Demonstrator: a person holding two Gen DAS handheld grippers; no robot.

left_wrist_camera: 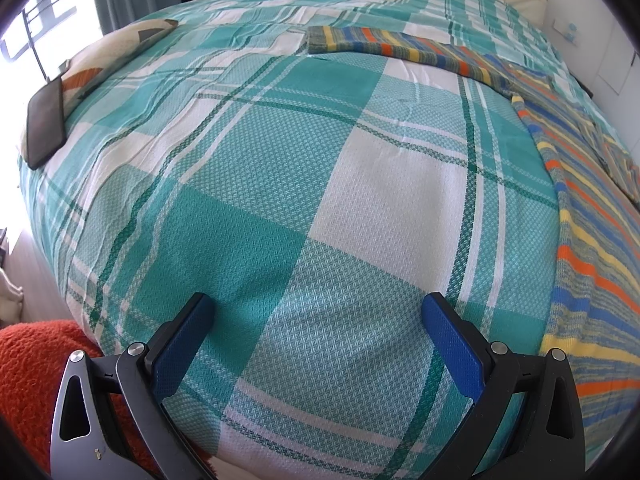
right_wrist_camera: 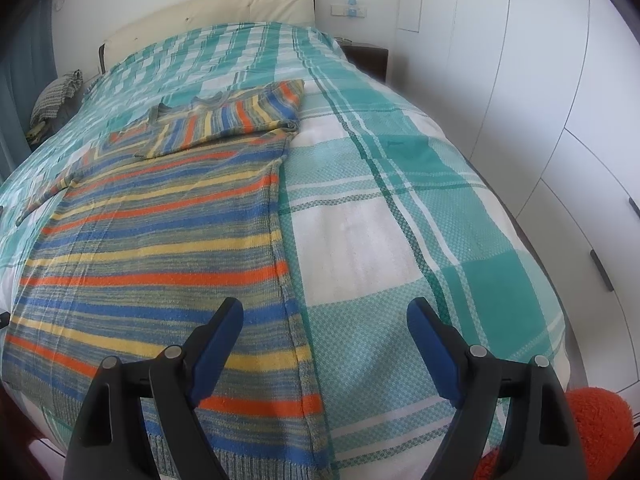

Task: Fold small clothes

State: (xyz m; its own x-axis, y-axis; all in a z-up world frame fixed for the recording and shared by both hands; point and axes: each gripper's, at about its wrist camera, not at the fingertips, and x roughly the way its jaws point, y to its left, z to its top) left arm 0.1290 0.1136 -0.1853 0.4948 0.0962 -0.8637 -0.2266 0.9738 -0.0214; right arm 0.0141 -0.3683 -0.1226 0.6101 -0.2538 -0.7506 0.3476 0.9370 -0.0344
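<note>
A striped knit sweater (right_wrist_camera: 160,240) in blue, orange, yellow and grey lies flat on the teal plaid bedspread (right_wrist_camera: 380,240). One sleeve (right_wrist_camera: 232,120) is folded across its upper part. My right gripper (right_wrist_camera: 324,308) hovers open over the sweater's right side edge near the hem, nothing between its blue pads (right_wrist_camera: 216,348). In the left wrist view the sweater (left_wrist_camera: 592,260) runs along the right, with its other sleeve (left_wrist_camera: 400,46) stretched out leftward at the back. My left gripper (left_wrist_camera: 318,304) stands open above bare bedspread (left_wrist_camera: 280,180), left of the sweater.
A dark phone (left_wrist_camera: 46,124) rests on a patterned pillow (left_wrist_camera: 116,52) at the bed's left edge. Orange fluffy fabric (left_wrist_camera: 36,368) sits below the bed's near edge. White wardrobe doors (right_wrist_camera: 560,100) and a dark nightstand (right_wrist_camera: 368,58) stand to the right. A cream headboard (right_wrist_camera: 208,16) backs the bed.
</note>
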